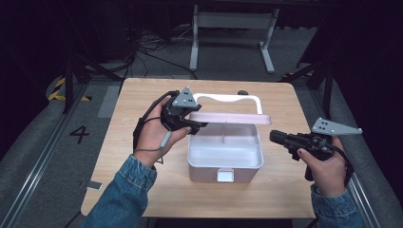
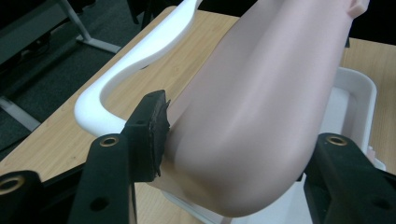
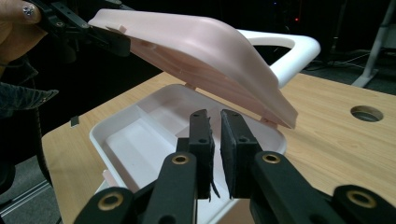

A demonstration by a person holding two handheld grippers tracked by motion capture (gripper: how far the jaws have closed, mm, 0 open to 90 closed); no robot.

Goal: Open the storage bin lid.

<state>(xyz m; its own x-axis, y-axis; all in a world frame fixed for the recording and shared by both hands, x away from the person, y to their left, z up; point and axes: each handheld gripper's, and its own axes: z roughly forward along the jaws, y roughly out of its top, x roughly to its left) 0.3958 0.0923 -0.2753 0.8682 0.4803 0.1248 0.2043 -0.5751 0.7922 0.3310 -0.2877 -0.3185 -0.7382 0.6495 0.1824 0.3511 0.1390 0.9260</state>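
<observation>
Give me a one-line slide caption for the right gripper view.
Right gripper, jaws nearly closed and empty, faces the open white box while the left gripper holds up its pink lid.

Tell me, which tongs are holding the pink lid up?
The left tongs. They grip the pink lid above the white box, while the right tongs sit beside it holding nothing.

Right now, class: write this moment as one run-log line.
left gripper: shut on pink lid, raised | right gripper: shut, empty, beside box | box: open, empty | handle: tilted back
</observation>
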